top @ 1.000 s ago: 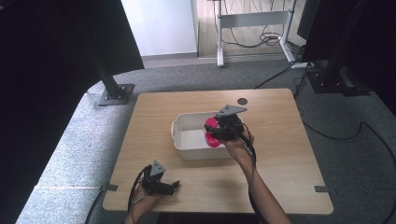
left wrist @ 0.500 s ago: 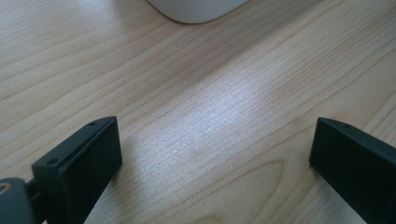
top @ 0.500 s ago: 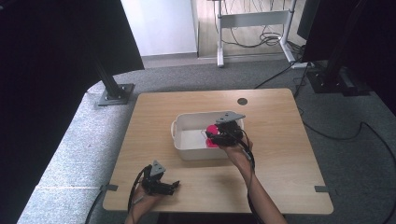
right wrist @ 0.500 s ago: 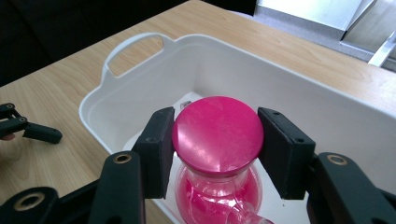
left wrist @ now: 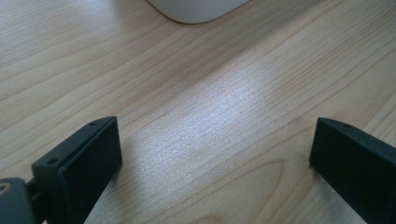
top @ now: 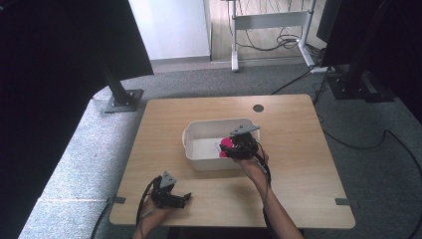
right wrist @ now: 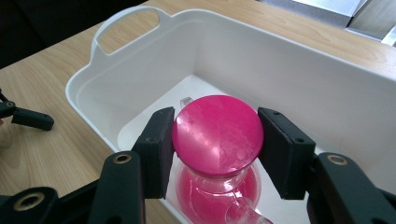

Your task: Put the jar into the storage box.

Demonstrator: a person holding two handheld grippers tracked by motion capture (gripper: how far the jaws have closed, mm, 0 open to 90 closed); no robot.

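Note:
A clear glass pot with a round pink lid (right wrist: 217,133) hangs inside the white handled bin (right wrist: 280,51). My right gripper (right wrist: 217,149) is shut on it, its pads pressed against the lid's two sides. From above, the right gripper (top: 233,149) is over the bin's right half (top: 199,129), with the pink lid (top: 228,143) under it. The pot's base is close to the bin floor; I cannot tell whether it touches. My left gripper (top: 180,199) lies on the table near the front edge, open, with bare wood between its jaws (left wrist: 215,154).
The wooden table (top: 298,149) has a round cable hole (top: 258,107) at the back. The bin's rounded corner (left wrist: 196,9) lies just ahead of the left gripper. Carpet, a dark stand foot (top: 122,102) and a desk frame lie beyond the table.
My right gripper has come down with the pink-lidded pot, deeper into the bin. The left gripper has stayed where it was.

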